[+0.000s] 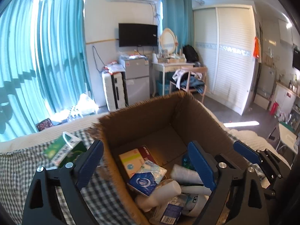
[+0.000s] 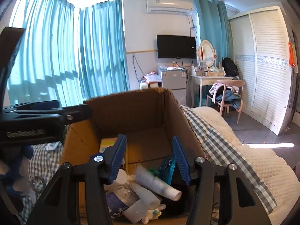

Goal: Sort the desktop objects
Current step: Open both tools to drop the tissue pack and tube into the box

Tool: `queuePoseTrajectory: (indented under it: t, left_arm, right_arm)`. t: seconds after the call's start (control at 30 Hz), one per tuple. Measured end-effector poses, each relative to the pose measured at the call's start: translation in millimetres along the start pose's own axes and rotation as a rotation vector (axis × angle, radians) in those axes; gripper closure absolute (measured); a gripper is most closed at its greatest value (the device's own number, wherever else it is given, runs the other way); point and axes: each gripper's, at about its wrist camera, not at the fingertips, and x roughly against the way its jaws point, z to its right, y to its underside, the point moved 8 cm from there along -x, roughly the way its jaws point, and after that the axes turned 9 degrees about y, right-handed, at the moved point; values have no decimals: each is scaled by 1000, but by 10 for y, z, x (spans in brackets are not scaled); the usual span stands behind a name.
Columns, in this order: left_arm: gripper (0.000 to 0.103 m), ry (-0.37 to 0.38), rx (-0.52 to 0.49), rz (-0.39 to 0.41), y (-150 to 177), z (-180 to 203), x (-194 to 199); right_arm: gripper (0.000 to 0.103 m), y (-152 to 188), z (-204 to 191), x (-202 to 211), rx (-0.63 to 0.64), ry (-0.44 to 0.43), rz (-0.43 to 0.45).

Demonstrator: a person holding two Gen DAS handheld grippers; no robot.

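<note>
On my far left a green carton point(image 1: 63, 150) lies on the checked cloth point(image 1: 16, 170), outside the cardboard box point(image 1: 142, 116) and just beyond my left gripper point(image 1: 148, 161); its fingers gape wide across the box's left wall, holding nothing. Inside the box, packets, bottles and a white cup stack point(image 2: 159, 183) lie heaped. My right gripper point(image 2: 150, 159) hangs half open over that heap, gripping nothing.

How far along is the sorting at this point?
Mostly done, it seems: the cardboard box already holds packets, bottles and a stack of cups. Both the left gripper and right gripper hang open and empty over it. A green box remains outside on the checked cloth.
</note>
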Motion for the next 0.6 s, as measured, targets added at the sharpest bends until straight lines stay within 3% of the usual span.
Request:
queuePoseTrajectory:
  t: [0.2, 0.4, 0.6]
  left_arm:
    - [4, -46, 16, 69, -163, -156, 503]
    - [0, -100, 39, 147, -267, -293, 1023]
    - [0, -144, 31, 192, -259, -411, 1452]
  right_arm:
    - [30, -188, -151, 275, 12, 15, 73]
    - [0, -402, -250, 656, 23, 56, 200]
    - [0, -576, -304, 988, -15, 69, 296]
